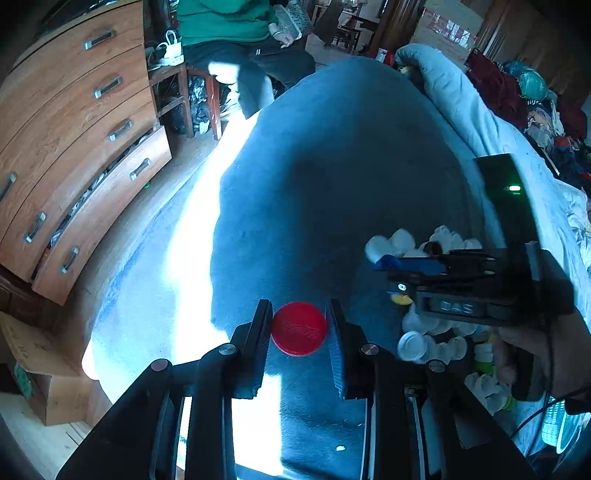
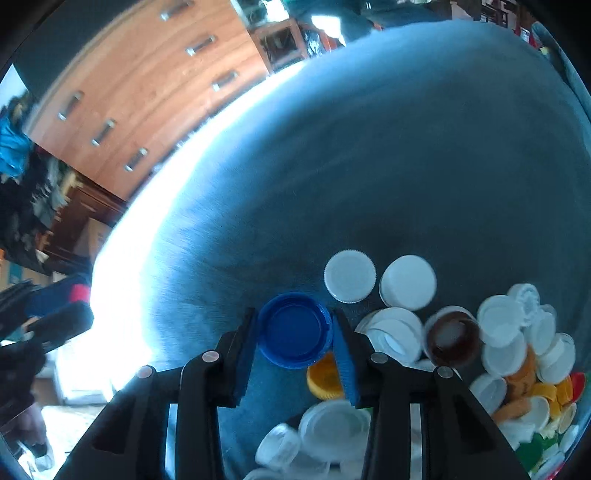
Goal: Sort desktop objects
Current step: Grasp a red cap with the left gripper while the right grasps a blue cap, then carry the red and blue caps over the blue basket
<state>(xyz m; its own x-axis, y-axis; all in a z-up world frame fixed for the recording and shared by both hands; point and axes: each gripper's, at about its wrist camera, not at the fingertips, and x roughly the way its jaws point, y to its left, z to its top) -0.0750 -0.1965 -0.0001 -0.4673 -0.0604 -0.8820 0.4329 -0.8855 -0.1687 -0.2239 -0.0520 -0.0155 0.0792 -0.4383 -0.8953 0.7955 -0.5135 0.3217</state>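
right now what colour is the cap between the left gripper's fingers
Red, clearest in the left wrist view.

Wooden drawer chest (image 1: 77, 147) at left; seated person in green top (image 1: 225, 22); cardboard box (image 1: 447, 29).

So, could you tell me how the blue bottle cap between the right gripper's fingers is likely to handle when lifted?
The blue bottle cap looks like thin moulded plastic, so probably stiff and very light. Its round, ridged rim gives the right gripper only narrow contact, so it might pivot or pop out. Dropped on edge, it could roll on the blue cloth.

Two close, steeply downward wrist views, both over the blue cloth (image 1: 332, 166).
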